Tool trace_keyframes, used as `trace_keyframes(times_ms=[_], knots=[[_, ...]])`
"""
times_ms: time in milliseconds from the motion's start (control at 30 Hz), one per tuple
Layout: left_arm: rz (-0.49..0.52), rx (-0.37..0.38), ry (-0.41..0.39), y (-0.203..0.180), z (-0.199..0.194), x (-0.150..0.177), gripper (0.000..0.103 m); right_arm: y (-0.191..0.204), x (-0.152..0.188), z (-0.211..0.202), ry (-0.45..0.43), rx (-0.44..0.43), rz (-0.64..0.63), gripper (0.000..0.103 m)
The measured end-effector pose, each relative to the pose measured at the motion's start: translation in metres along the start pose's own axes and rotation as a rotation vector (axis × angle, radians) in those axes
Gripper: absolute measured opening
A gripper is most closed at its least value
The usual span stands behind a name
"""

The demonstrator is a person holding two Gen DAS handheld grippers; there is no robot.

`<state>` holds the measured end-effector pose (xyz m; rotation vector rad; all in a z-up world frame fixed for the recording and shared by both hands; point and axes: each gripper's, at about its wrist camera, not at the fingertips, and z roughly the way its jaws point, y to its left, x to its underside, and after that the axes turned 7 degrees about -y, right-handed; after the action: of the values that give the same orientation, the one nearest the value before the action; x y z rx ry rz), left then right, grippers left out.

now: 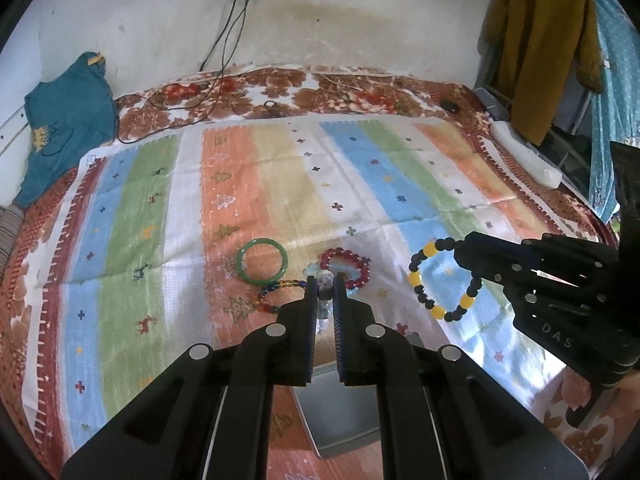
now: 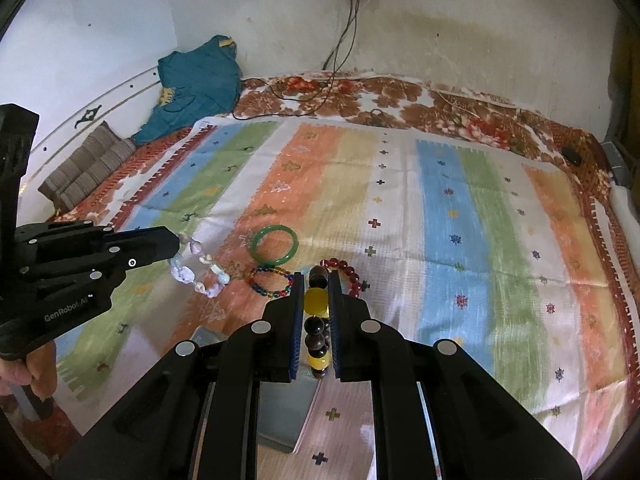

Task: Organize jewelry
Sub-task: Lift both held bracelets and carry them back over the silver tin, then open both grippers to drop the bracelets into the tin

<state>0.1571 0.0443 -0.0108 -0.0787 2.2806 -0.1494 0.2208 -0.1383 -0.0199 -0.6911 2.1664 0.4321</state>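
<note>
My left gripper (image 1: 325, 280) is shut on a pale crystal bead bracelet (image 2: 198, 270) and holds it above the striped cloth; it enters the right wrist view from the left (image 2: 176, 246). My right gripper (image 2: 318, 276) is shut on a black-and-yellow bead bracelet (image 1: 442, 280), also lifted; its beads sit between the fingers (image 2: 316, 300). On the cloth lie a green bangle (image 1: 262, 260), a dark red bead bracelet (image 1: 345, 267) and a multicoloured bead bracelet (image 1: 276, 292). They also show in the right wrist view: bangle (image 2: 275, 245), red bracelet (image 2: 349, 274), multicoloured bracelet (image 2: 270, 280).
A grey tray (image 1: 340, 408) lies near me, below both grippers (image 2: 280, 412). The striped cloth (image 1: 280, 184) covers a floral bedspread (image 1: 320, 92). A teal garment (image 1: 68, 120), black cables (image 1: 208, 92), a white object (image 1: 524, 152) and hanging clothes (image 1: 540, 48) ring the bed.
</note>
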Motion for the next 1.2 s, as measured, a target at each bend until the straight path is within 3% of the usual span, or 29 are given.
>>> trace_keyframes(times_ms=[433,567,933,1000,1033,1200], knots=[[0.028,0.028,-0.039,-0.017,-0.034,0.016,0.007,0.016,0.018,-0.029,-0.027,-0.037,-0.021,0.013],[0.070,0.030,-0.032,-0.027,-0.036,0.021,0.007,0.023,0.022,-0.038,-0.038,-0.042,-0.042,0.013],[0.040,0.033,-0.007,-0.029,-0.040,0.029,0.008,0.028,0.032,-0.044,-0.028,-0.059,-0.046,0.013],[0.034,0.017,0.009,-0.027,-0.038,0.031,0.009,0.024,0.030,-0.045,-0.041,-0.034,-0.031,0.030],[0.034,0.006,0.013,-0.027,-0.037,0.031,0.010,0.020,0.029,-0.045,-0.047,-0.027,-0.013,0.048],[0.012,-0.039,0.018,-0.017,-0.034,0.030,0.025,0.002,0.028,-0.036,-0.014,0.008,0.038,0.050]])
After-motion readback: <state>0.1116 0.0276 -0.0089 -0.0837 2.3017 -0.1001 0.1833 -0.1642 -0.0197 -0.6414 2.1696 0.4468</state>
